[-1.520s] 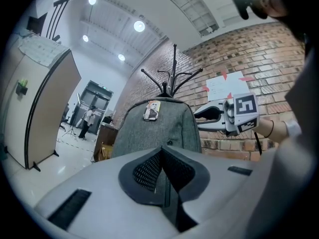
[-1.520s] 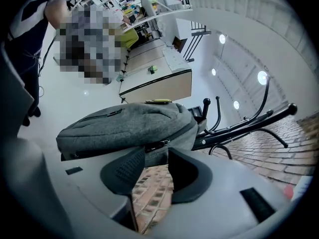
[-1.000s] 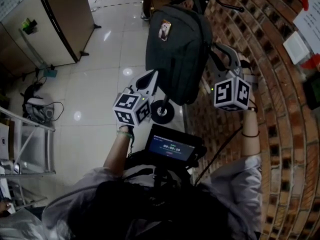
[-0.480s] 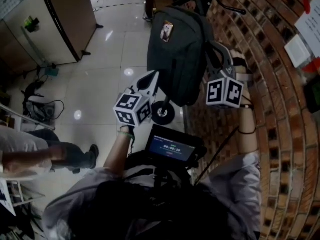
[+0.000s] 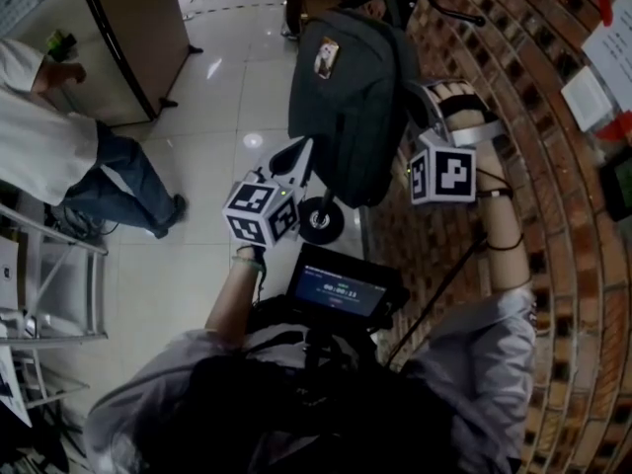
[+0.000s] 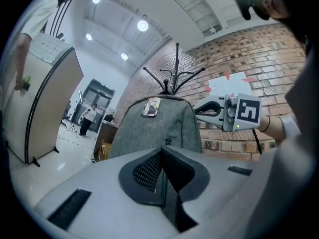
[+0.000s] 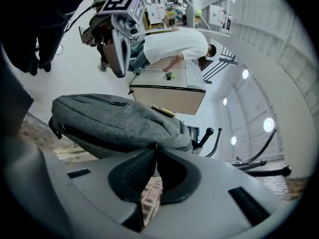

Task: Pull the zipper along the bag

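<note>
A grey backpack [image 5: 351, 97] hangs on a coat stand against the brick wall. My right gripper [image 5: 419, 95] is at the bag's right side, high up. In the right gripper view its jaws are closing, and the pads meet at the bag's edge [image 7: 114, 121] on a small zipper pull [image 7: 156, 147]. My left gripper [image 5: 299, 154] sits by the bag's lower left edge. Its pads are together in the left gripper view with nothing visible between them, and the bag's front [image 6: 154, 128] is just behind the tips.
A brick wall [image 5: 553, 215] runs down the right side. The coat stand's base [image 5: 321, 221] is below the bag. A person in a white shirt [image 5: 49, 136] bends beside a tan partition [image 5: 128, 38]. A metal rack [image 5: 49, 284] stands at far left.
My right gripper has moved up along the bag's right side and its jaws have come together. A person has walked into view at the left. The left gripper has stayed in place.
</note>
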`<action>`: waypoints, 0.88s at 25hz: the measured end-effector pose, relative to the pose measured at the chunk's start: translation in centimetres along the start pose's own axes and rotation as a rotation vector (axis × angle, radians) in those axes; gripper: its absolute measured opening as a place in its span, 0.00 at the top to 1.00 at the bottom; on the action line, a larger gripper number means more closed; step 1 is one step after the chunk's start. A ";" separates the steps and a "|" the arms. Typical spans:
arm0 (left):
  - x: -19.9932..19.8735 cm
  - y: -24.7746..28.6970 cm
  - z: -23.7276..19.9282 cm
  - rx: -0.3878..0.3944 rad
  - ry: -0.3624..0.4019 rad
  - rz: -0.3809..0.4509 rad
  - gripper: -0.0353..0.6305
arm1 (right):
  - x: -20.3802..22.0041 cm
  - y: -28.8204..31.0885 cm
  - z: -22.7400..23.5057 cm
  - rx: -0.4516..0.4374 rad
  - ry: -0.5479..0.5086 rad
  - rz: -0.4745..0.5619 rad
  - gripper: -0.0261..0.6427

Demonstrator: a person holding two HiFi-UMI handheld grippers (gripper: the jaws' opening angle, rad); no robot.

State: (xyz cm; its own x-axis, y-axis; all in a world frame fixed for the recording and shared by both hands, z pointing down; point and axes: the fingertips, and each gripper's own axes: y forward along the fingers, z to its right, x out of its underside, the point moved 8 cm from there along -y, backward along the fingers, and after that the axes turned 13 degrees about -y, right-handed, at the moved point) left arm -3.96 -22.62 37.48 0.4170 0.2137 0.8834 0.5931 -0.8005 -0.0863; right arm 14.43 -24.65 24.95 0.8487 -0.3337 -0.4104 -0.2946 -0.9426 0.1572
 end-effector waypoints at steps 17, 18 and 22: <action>-0.4 -1.0 0.5 0.001 0.007 0.003 0.94 | 0.1 -1.9 -0.8 -0.068 0.215 0.016 0.94; -0.4 -1.0 0.5 0.000 0.009 0.003 0.94 | 0.1 -1.8 -1.0 -0.067 0.222 0.019 0.94; -0.5 -1.3 0.4 -0.009 0.010 0.009 0.94 | 0.2 -1.8 -1.3 -0.066 0.240 0.025 0.94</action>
State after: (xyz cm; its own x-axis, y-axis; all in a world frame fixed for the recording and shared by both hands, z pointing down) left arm -4.63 -21.50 37.02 0.4150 0.2012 0.8873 0.5833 -0.8072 -0.0899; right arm 15.76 -22.97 25.76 0.9238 -0.3366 -0.1823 -0.2937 -0.9287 0.2264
